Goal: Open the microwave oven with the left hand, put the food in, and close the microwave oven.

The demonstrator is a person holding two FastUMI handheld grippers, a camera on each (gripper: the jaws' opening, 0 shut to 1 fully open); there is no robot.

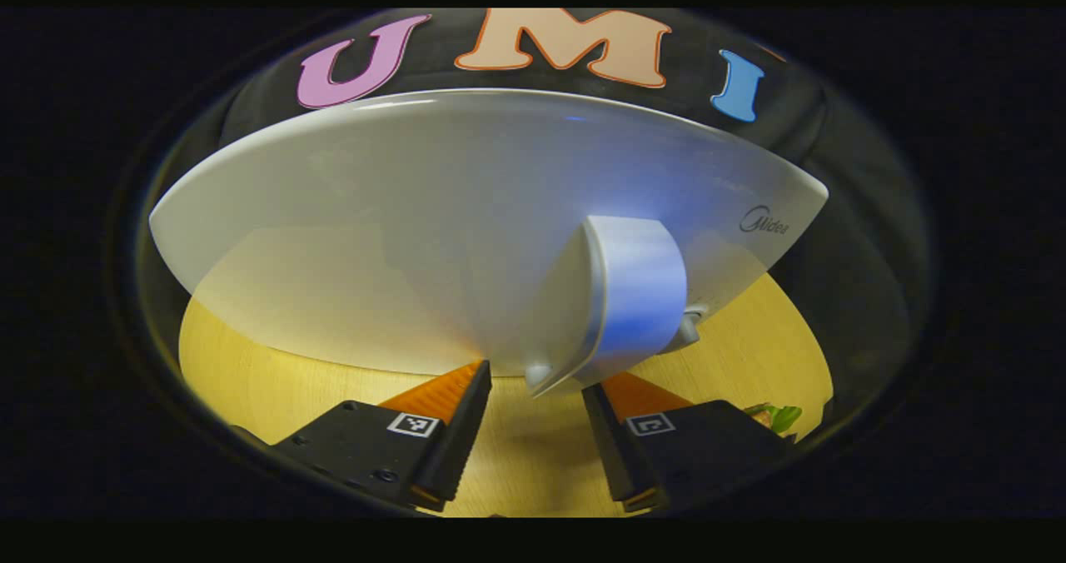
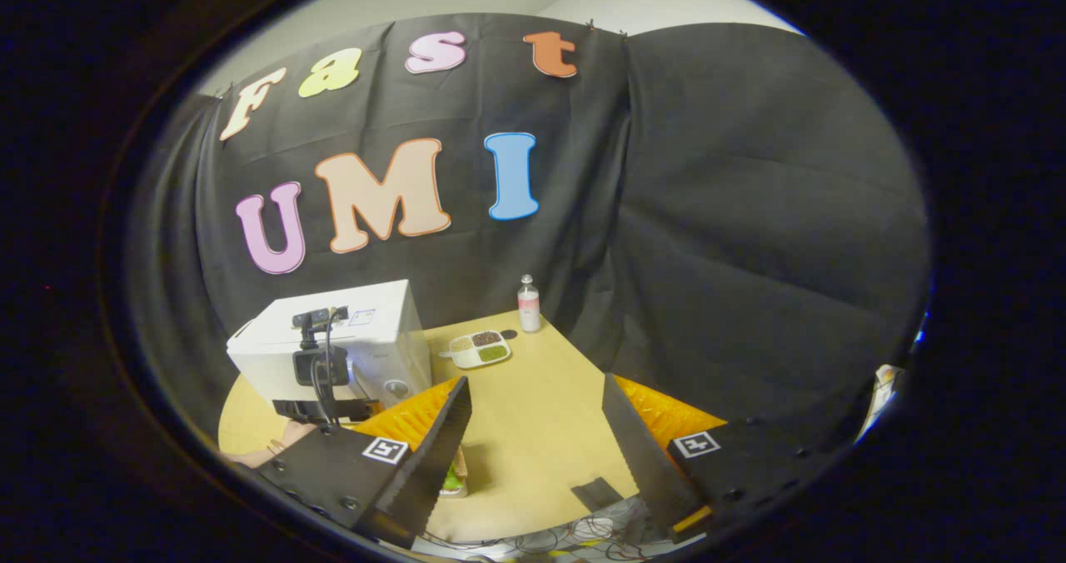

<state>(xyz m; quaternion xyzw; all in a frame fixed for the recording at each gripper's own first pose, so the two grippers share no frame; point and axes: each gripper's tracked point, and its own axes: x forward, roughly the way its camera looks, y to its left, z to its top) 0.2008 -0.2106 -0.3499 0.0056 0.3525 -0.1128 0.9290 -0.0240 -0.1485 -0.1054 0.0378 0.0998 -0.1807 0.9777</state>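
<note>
Microwave oven (image 1: 466,230) sits right ahead of your left gripper (image 1: 533,392), its white front so close that it rises above both fingers, and its door handle (image 1: 620,301) stands just beyond the gap between the fingertips, a little toward the right finger. You have the left fingers spread wide with nothing between them, which suits the step: as I judge it, you are lining up to take the handle, so the fingers must straddle it before they close. The handle's lower end (image 1: 541,376) already dips toward the gap, so a short push forward should bring it between the fingers. I cannot tell whether either finger touches the door yet.

Your right gripper (image 2: 537,413) hangs back and high, looking down over the wooden table (image 2: 541,396). Its fingers are also held wide apart and carry nothing. Past its left finger you see the microwave oven with the other gripper in front of it. Beyond the fingertips, well apart from them, lies a divided plate of food (image 2: 477,348) with a small bottle (image 2: 528,303) just behind it. Holding the right hand clear probably keeps it out of the door's swing; the food is untouched, so the opening comes first.
</note>
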